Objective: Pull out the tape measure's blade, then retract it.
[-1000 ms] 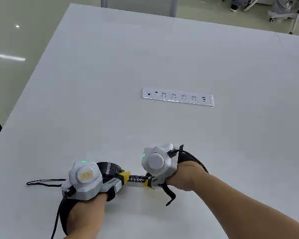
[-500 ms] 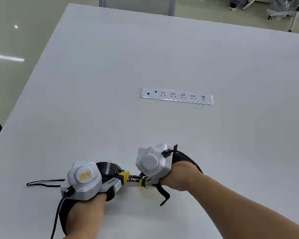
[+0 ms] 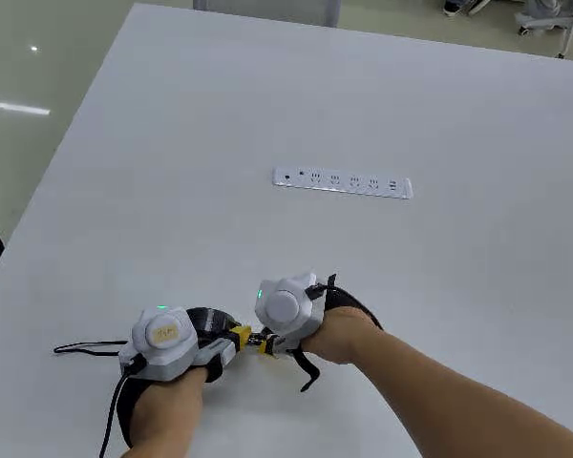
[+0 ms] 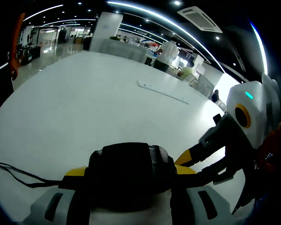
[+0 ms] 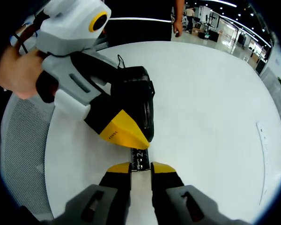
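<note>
I'm clamping tape measure [image 4: 129, 171] in left gripper [image 3: 229, 340], pinching blade [image 5: 139, 160] in right gripper [image 5: 140, 168], case just ahead; weak pinch risking snap-back.

My right tool [image 5: 140, 168] pinches the blade [image 5: 139, 158] between its yellow tips. A short marked length of it runs back into the black tape measure [image 5: 133, 93]. The left tool [image 5: 132, 118] reaches in from the left, yellow jaw pressed against the case, a hand [image 5: 16, 70] behind it. Underneath lies the white surface [image 5: 201, 103].
</note>
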Available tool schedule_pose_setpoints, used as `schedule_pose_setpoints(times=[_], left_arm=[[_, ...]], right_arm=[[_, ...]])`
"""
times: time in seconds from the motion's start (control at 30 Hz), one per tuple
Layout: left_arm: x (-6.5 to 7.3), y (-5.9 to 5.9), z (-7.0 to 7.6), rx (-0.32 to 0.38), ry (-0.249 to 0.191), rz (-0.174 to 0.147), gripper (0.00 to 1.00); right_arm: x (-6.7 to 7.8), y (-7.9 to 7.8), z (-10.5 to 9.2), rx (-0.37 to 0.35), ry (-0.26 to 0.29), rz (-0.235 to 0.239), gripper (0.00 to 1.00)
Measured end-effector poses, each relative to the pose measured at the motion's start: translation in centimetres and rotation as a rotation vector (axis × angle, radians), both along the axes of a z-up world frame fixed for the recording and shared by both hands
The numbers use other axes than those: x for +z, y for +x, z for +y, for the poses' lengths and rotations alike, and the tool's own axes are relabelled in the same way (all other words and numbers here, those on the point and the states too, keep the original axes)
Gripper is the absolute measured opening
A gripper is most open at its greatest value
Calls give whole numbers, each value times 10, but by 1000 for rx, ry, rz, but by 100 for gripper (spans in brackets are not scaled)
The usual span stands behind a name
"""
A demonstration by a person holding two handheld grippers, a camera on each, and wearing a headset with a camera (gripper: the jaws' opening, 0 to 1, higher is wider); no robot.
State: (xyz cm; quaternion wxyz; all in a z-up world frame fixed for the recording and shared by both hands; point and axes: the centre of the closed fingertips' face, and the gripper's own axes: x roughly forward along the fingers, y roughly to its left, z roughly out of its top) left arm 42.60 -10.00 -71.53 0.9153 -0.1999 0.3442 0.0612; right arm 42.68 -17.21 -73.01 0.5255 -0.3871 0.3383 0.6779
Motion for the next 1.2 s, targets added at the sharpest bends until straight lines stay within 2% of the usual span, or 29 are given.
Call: schedule_pose_setpoints(times=[0.17,0.2,0.23,0.27,0.37,0.53,0.83,1.07,1.17,1.2], left_arm=[[0,0,0,-3,6,1,66],[0,0,0,-3,5,1,66],[-3,-2,2,-66,83,21,65],[0,1,-1,-10,17,-1,65],[0,1,0,-10,22,1,65],[0,1,0,-9,24,2,65],[0,0,0,-4,22,5,66],[1,-1,0,-6,-8,-8,67],[5,-4,0,-9,-57,-31,67],[6,-5,-2,-26,-61,-34,67]], right_arm=[[4,-4,11,4,31,15,14],[4,-4,9,12,6,12,1],[3,-2,9,27,3,-6,0],[0,-2,7,24,-7,-11,0],[0,-3,4,4,-5,13,0],[-4,-4,-1,4,-15,10,0],[5,1,-5,-23,-2,4,2],[13,5,-11,-70,32,-9,13],[18,4,-20,-97,47,-8,16],[19,2,-22,-104,50,-7,17]])
